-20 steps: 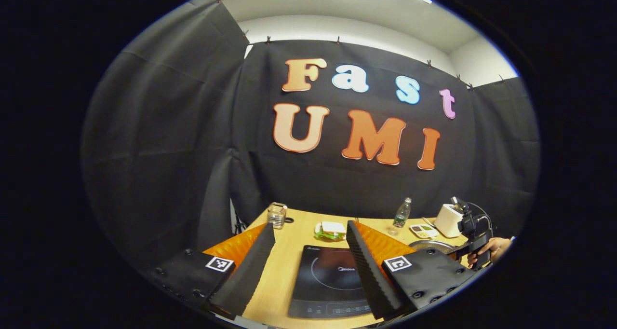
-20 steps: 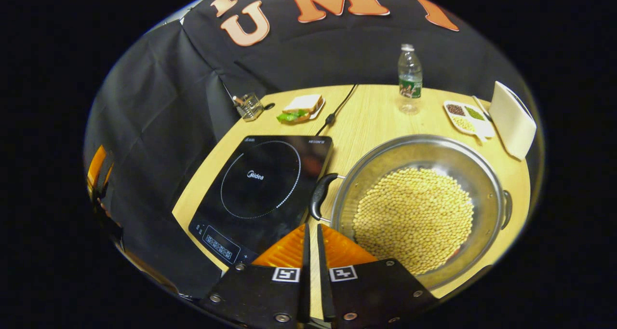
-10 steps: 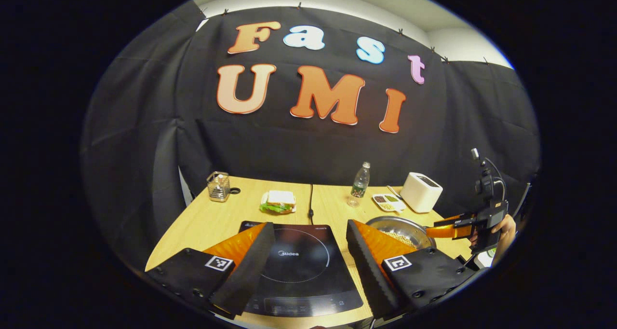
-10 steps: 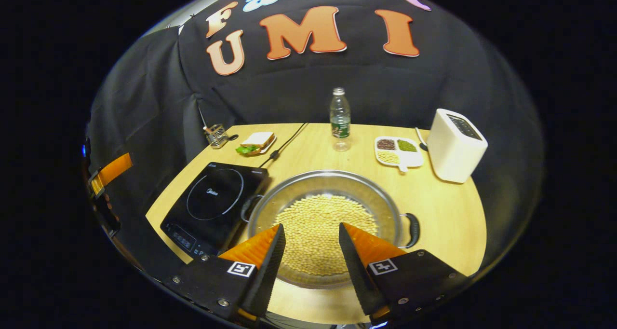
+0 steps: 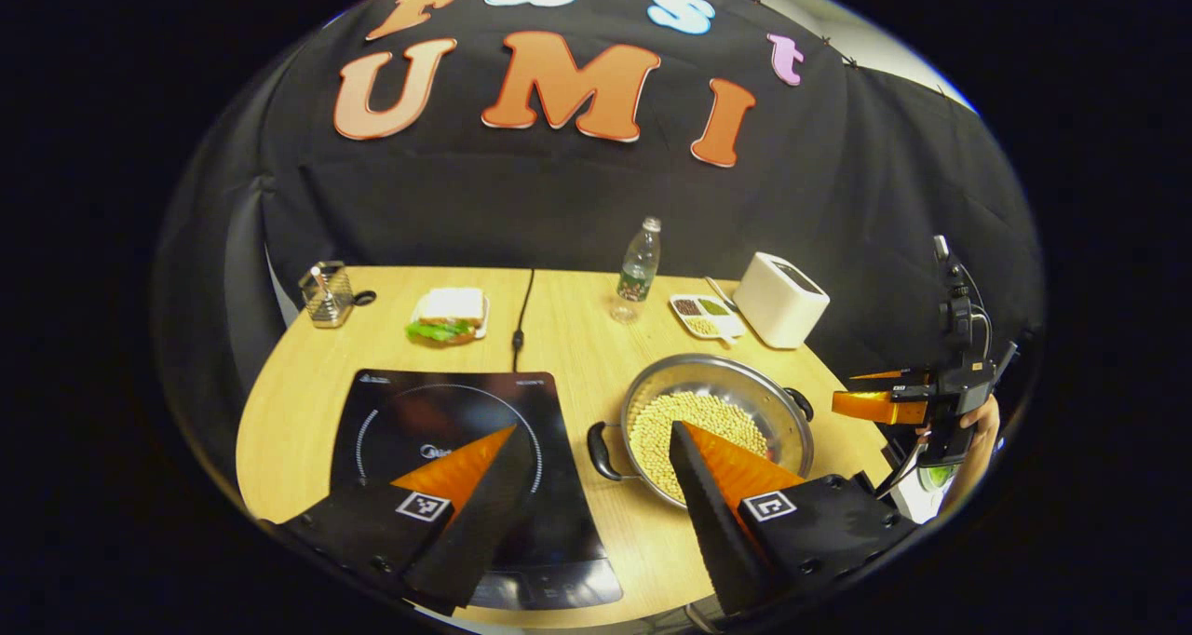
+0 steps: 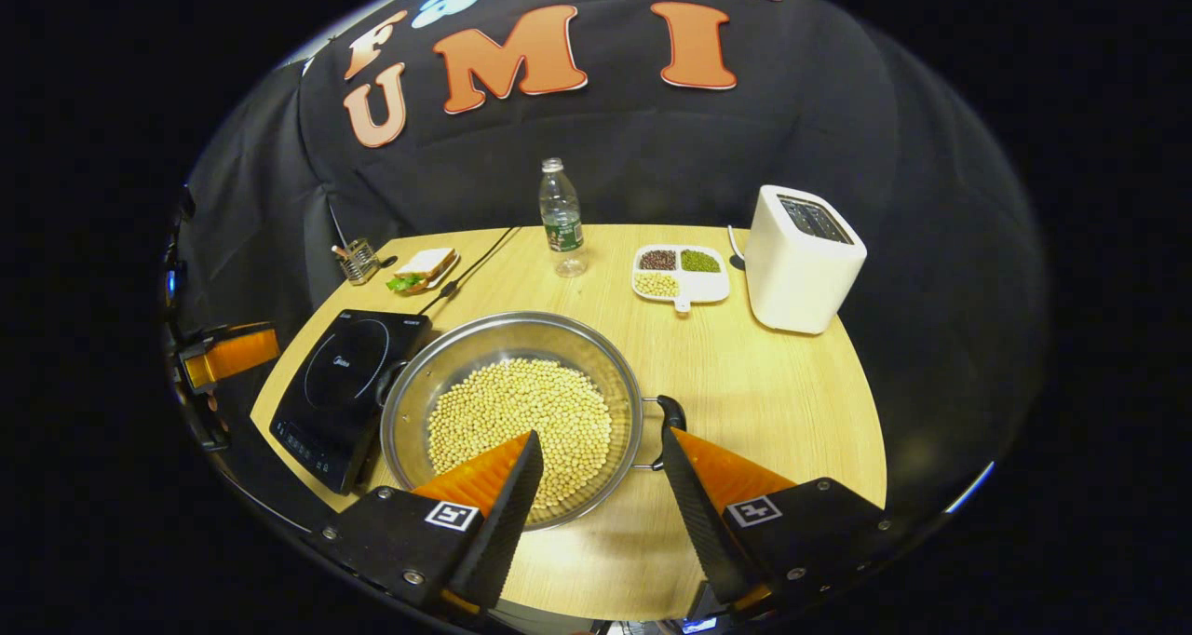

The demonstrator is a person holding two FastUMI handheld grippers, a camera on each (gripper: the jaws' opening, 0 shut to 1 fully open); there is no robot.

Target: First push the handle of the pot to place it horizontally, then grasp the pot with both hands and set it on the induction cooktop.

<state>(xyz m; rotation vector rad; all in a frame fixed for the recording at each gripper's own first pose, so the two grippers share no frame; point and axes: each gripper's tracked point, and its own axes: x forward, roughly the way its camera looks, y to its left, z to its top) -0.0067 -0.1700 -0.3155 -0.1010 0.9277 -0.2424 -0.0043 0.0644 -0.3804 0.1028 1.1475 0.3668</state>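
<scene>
Pot of beans: on the table, touching the right edge of the cooktop, its two handles in line across the table. Right gripper: fingers apart, holding nothing, right handle just ahead between them. Left gripper: fingers apart, holding nothing, left handle just ahead between them.

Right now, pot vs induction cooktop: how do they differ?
The pot is round, shiny metal and full of pale beans; the induction cooktop is a flat, dark, square slab with a bare top. The pot has two side handles; the cooktop has none. Both sit on the wooden table, side by side.
</scene>
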